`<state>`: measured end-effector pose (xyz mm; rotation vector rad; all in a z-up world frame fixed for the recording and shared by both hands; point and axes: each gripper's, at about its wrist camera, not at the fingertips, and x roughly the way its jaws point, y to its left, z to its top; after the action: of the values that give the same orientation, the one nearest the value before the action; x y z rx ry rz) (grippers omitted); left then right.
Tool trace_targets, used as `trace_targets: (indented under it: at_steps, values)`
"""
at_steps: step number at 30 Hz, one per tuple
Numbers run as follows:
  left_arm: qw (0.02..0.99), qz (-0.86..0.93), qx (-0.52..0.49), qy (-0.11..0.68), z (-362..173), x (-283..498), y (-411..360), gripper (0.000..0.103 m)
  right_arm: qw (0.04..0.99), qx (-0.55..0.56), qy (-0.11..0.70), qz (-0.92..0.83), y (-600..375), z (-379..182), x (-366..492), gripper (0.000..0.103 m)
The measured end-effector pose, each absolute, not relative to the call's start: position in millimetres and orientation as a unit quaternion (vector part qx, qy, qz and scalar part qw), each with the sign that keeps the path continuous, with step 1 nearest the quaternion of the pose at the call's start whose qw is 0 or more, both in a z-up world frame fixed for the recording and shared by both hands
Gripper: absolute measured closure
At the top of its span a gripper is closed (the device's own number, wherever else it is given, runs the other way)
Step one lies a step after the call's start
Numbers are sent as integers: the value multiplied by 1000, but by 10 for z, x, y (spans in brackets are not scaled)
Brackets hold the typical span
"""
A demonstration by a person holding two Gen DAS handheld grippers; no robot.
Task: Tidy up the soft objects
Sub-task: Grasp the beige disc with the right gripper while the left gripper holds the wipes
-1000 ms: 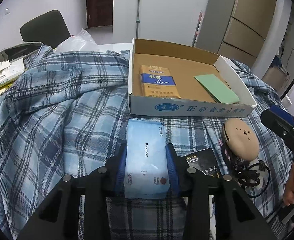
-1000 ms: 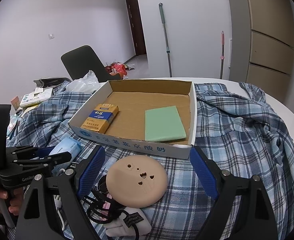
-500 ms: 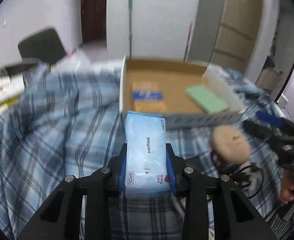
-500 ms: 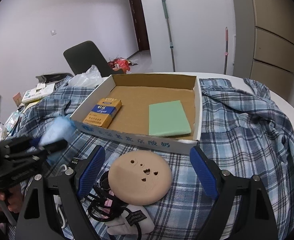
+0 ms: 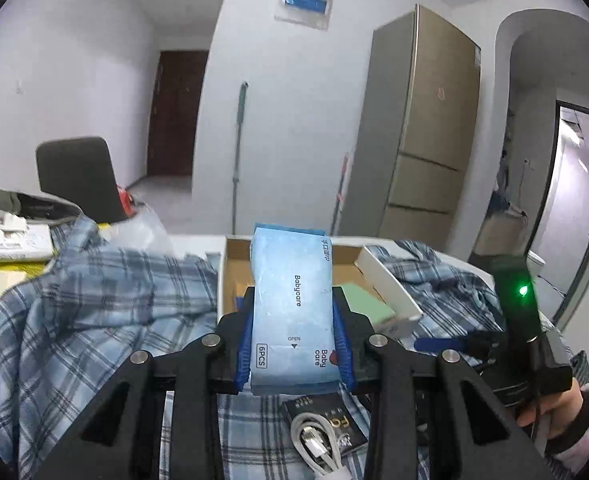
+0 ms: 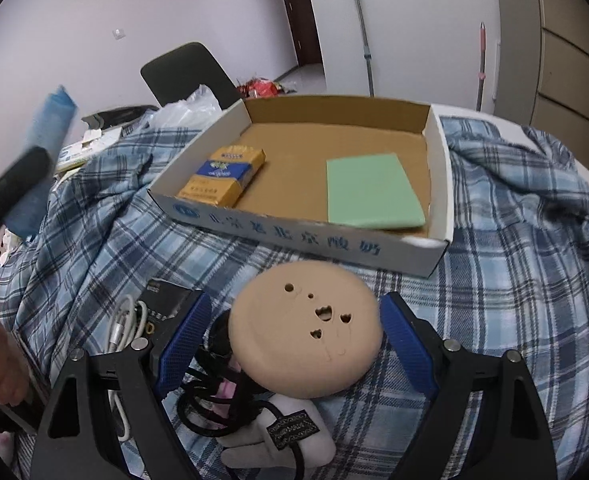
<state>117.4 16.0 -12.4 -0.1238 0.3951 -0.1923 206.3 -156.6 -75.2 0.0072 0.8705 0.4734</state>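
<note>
Glossy pale-blue plastic wraps the flat wipes pack point(image 5: 292, 312), pinched at its sides by the left gripper point(image 5: 293, 336) and held clear of the plaid cloth point(image 5: 86, 320). Ahead of it lies the shallow cardboard box point(image 6: 438, 168) with a yellow carton point(image 6: 224, 176) and a smooth green pad point(image 6: 370, 190). The right gripper point(image 6: 290, 336) stands spread, its ribbed blue pads either side of a round, spongy tan puff point(image 6: 304, 334) with small holes, not touching it.
</note>
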Motion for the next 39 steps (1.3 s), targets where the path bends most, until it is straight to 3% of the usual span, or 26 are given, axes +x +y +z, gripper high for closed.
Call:
trace_targets:
  at_steps: [21,33,39]
  values:
    - [972,-92,-54,211,-169,1161,109,67,869,-17,442,221,-1542,-863,2121,22]
    - [974,-91,-62,199,-123,1109,131,67,941,-30,260,215,-1632,-314,1715,23]
    - [980,-86,-51,174,-30,1027,111,67,957,-24,212,198,-1691,-118,1632,23]
